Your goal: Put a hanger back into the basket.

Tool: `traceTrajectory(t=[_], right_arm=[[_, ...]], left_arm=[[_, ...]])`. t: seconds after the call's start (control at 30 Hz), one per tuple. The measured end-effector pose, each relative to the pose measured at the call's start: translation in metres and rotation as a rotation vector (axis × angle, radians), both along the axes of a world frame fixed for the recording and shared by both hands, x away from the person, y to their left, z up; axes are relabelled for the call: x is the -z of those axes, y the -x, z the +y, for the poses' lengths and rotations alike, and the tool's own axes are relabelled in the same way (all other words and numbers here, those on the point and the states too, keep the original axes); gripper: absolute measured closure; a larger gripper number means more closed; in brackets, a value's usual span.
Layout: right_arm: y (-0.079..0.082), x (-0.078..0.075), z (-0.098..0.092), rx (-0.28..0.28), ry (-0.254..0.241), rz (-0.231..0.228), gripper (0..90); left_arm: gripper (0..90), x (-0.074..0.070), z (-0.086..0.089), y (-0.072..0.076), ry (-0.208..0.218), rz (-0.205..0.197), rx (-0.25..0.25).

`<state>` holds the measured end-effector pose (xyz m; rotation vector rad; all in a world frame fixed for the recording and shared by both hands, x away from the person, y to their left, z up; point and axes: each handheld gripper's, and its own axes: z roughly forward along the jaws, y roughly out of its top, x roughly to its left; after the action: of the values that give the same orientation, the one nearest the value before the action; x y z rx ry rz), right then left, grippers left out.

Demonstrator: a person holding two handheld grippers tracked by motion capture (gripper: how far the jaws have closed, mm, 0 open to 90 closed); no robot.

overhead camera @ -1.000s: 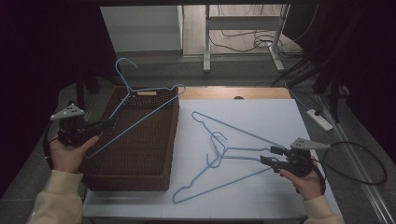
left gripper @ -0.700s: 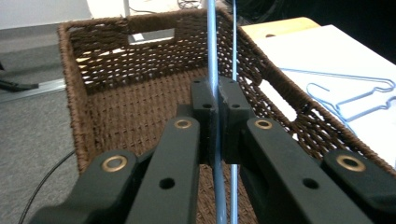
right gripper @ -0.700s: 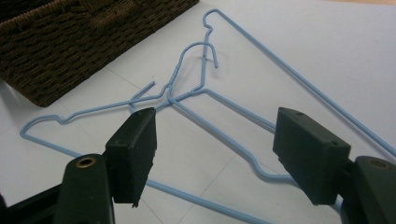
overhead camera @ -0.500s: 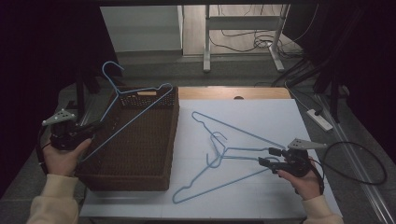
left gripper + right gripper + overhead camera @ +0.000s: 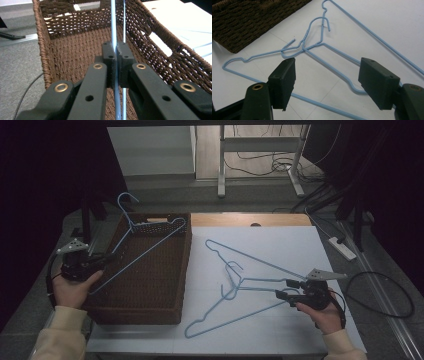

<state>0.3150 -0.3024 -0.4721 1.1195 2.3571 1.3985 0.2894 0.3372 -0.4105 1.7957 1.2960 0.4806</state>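
Observation:
A blue wire hanger (image 5: 145, 254) hangs tilted over the brown wicker basket (image 5: 185, 270), its hook up beyond the far left corner. My left gripper (image 5: 107, 257) at the basket's left rim is shut on its wire. In the left gripper view the pads (image 5: 110, 58) pinch the blue wire (image 5: 113, 30) above the basket floor (image 5: 75, 57). Two more blue hangers (image 5: 250, 256) (image 5: 235, 320) lie overlapped on the white table (image 5: 300, 245). My right gripper (image 5: 287, 290) rests open at their right ends. In the right gripper view the jaws (image 5: 327, 82) straddle hanger wires (image 5: 372, 32) (image 5: 269, 52) without touching them.
The basket takes up the table's left part, and its corner (image 5: 249, 20) appears in the right gripper view. A wooden strip (image 5: 250, 220) runs behind the white sheet. A power strip (image 5: 342, 247) and cables lie on the floor to the right, beyond the table's edge.
The held hanger has tipped and sunk a little toward the basket, with my left hand shifting slightly. The right gripper and the two hangers on the table have stayed put.

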Motion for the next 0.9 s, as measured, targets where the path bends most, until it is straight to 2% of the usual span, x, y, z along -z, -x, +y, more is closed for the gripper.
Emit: traceTrajectory(t=[0.3,0.47,0.5,0.73,0.8,0.83,0.9], right_arm=[[0.0,0.001,0.001,-0.006,0.006,0.007,30.5],[0.0,0.001,0.001,-0.008,0.009,0.008,30.4],[0.0,0.001,0.001,-0.008,0.01,0.009,30.4],[0.0,0.001,0.001,-0.011,0.009,0.008,30.4],[0.0,0.001,0.001,-0.01,0.01,0.009,30.4],[0.0,0.001,0.001,-0.011,0.01,0.009,30.4],[0.0,0.001,0.001,-0.012,0.011,0.009,30.4]], left_arm=[[86.5,0.009,-0.011,-0.012,-0.023,0.044,0.018],[86.4,0.017,-0.018,-0.021,-0.048,0.086,0.026],[86.4,0.02,-0.021,-0.024,-0.061,0.105,0.029],[86.2,0.025,-0.023,-0.03,-0.08,0.145,0.023],[86.1,0.027,-0.023,-0.031,-0.116,0.173,0.02],[85.9,0.029,-0.024,-0.031,-0.159,0.203,0.024],[85.8,0.03,-0.025,-0.032,-0.175,0.216,0.026]])
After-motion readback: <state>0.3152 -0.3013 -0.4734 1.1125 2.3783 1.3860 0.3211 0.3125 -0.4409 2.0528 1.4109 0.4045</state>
